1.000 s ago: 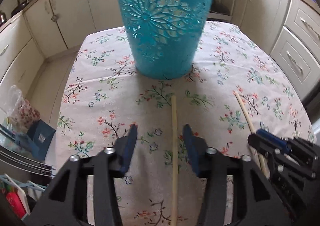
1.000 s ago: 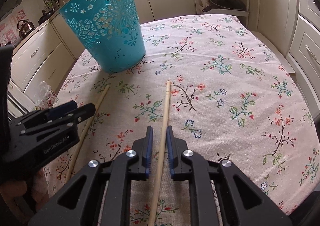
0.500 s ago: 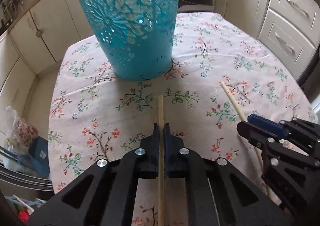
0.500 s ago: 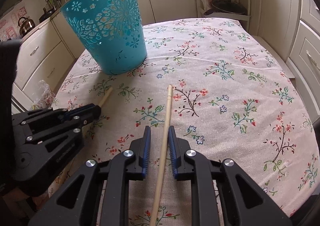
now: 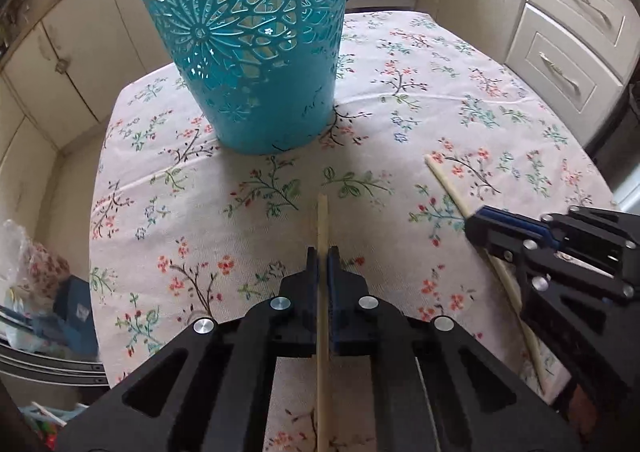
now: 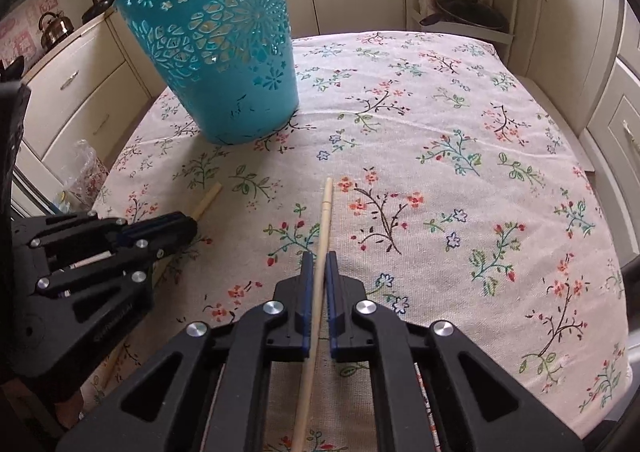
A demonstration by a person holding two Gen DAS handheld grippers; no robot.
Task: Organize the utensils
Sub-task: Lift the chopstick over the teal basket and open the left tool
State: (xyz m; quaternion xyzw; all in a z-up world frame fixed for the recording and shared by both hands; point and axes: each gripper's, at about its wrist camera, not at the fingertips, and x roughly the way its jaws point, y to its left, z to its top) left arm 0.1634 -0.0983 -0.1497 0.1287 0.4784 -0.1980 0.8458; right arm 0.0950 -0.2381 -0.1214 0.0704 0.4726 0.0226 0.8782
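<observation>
Both wrist views, each gripper clamped on a chopstick. In the left wrist view, the left gripper [image 5: 322,252] is closed on a pale wooden stick, the left chopstick [image 5: 322,220], which runs between its blue-lined fingers [image 5: 311,264] and projects ahead of them toward the teal basket [image 5: 248,52]. A second earlier these jaws stood wide apart on either side of the stick as it lay on the cloth; half a second ago they had already met on it, and the grip is unchanged since. The basket, a perforated plastic bin with a floral cut-out pattern, stands upright on the counter [image 5: 400,100], which is covered by a flower-printed cloth; it now appears further left in this view than it did a second ago.

In the right wrist view, the right gripper [image 6: 319,260] pinches the right chopstick [image 6: 325,212], whose free tip [image 6: 329,181] points up the cloth to the right of the basket [image 6: 224,64]. In both earlier frames a narrow gap showed on each side of this stick; the jaws have just been closing, and the pads now press against it. The left gripper [image 6: 188,222] shows at the left edge of this view with its stick's end [image 6: 208,198] protruding beyond it. Cream cabinets [image 5: 576,44] surround the counter [image 6: 440,132].
</observation>
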